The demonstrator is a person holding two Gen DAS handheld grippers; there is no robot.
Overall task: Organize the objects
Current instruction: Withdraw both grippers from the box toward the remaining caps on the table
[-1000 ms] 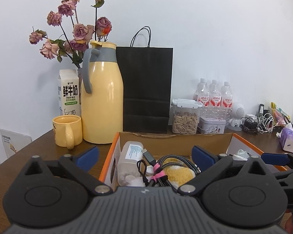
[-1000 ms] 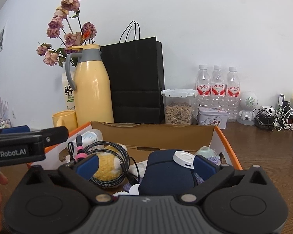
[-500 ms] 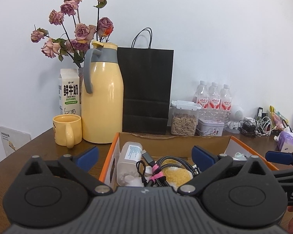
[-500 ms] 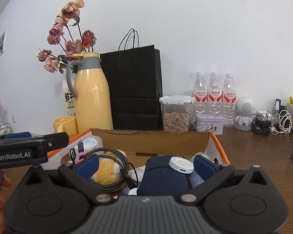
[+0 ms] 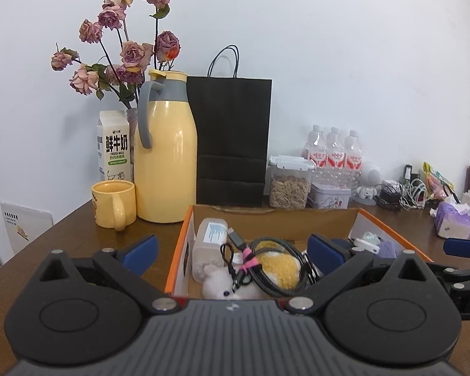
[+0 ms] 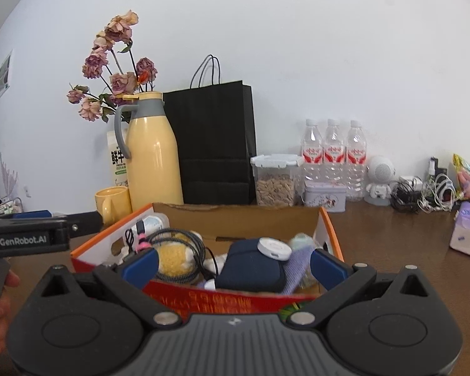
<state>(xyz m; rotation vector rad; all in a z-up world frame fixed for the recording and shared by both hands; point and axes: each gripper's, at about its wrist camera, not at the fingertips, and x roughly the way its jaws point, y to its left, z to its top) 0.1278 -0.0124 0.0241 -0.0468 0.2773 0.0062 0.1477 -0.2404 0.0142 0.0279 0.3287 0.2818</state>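
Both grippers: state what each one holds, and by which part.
Nothing is held. The left gripper and the right gripper are both open, jaws spread wide with nothing between the pads, poised near the cardboard box of clutter.

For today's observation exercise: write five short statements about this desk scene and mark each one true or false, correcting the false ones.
1. The yellow ceramic mug stands left of the yellow thermos jug. True.
2. The black paper bag lies flat on the table. False: it stands upright against the wall.
3. A coiled black braided cable lies inside the orange-edged cardboard box. True.
4. The left hand-held gripper grips the cable. False: its jaws are open and hold nothing.
5. Five water bottles stand by the wall. False: three.
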